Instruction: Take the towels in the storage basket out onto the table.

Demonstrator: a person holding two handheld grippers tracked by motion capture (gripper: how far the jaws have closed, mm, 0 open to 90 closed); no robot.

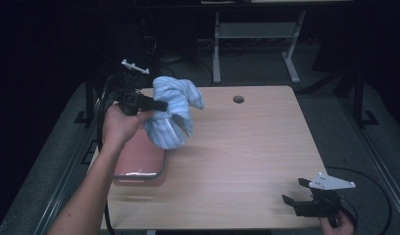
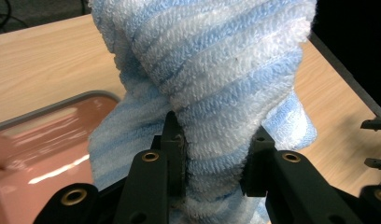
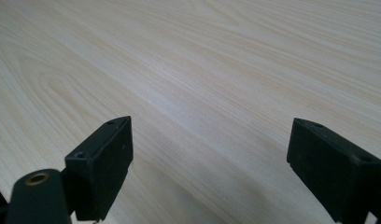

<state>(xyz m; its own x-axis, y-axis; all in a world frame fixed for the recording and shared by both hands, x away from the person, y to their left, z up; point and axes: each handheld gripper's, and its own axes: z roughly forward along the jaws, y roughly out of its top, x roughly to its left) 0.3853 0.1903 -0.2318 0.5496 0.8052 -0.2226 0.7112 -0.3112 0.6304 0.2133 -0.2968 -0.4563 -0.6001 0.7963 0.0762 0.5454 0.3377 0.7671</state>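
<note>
Left gripper (image 1: 161,105) is clamped on the bunched blue striped towel (image 1: 171,112), held in air above the pink tray (image 1: 139,159) w/ loose folds hanging, so it may slip or snag the tray rim; right gripper (image 1: 296,192) rests wide open, empty.

Dim room — grey floor (image 1: 330,122), white-legged bench (image 1: 257,34) (behind the wooden table (image 1: 247,147)).
</note>
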